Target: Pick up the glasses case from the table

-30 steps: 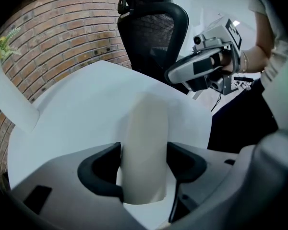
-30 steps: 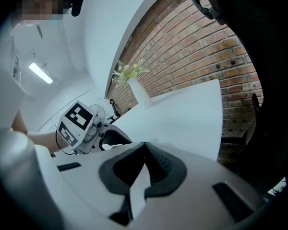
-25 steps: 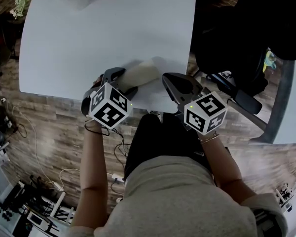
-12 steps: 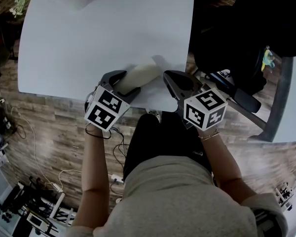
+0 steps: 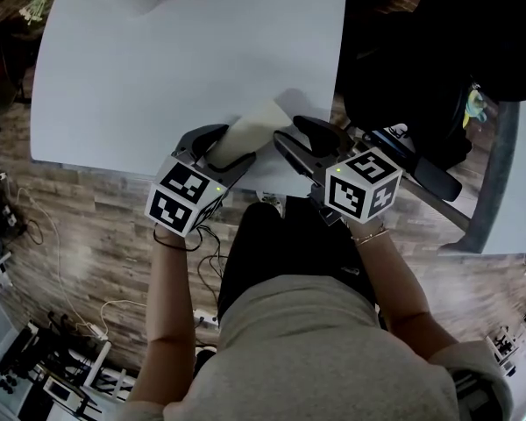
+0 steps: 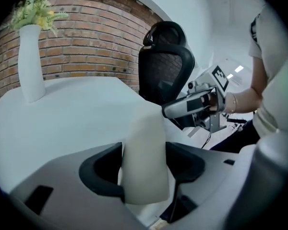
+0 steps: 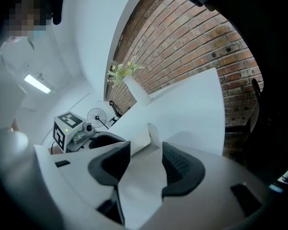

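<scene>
While the lift looks to be nearly done, the particulars run by view. Head view: glasses case (image 5: 259,123), cream, long axis slanting from the near table edge up and to the right. The left gripper (image 5: 223,147) is clamped across its near end. The right gripper (image 5: 305,140) is just beside the far end, jaws opening with nothing pressed between them. The table (image 5: 158,60) is bare over its far side (ample room to raise the case), and its near edge lies right under both grippers. Left gripper view: both pads press on the flanks of the case, which juts forward past the jaws toward the right gripper. A vase (image 6: 30,63) stands well apart at far left, and an office chair (image 6: 165,61) sits beyond the table edge. Right gripper view: jaws spread, the tip of the case reaching the mouth of the gap, touched by neither pad. Judgement: the left hand carries, and the right need only back clear of the tip.
</scene>
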The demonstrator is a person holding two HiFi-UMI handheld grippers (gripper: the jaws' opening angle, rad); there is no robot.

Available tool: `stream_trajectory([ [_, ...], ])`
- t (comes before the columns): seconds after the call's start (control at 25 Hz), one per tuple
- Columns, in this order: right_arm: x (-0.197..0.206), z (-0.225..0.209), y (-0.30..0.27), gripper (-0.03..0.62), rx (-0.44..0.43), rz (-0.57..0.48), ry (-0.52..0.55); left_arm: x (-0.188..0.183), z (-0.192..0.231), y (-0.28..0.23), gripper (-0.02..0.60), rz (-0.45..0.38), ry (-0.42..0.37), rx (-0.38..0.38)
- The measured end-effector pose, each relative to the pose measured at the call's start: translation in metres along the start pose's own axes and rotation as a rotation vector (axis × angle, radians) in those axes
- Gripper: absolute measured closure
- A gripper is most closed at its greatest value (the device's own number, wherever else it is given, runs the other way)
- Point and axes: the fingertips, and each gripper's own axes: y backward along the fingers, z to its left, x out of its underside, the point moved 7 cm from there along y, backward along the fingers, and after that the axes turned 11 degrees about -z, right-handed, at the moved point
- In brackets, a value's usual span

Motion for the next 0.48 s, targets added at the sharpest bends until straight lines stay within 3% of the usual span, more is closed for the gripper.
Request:
stream_trajectory([
  [0.2,-0.008,0.005,-0.006,0.350,-0.063,-0.051,-0.084,-0.010,-0.008,0.003,0.299,-0.084,0.027,0.009],
  [0.48,-0.023,0.012,-0.014,0.344,-0.138,-0.111,-0.220,-0.029,-0.020,0.010,0.301,-0.176,-0.003,-0.005],
])
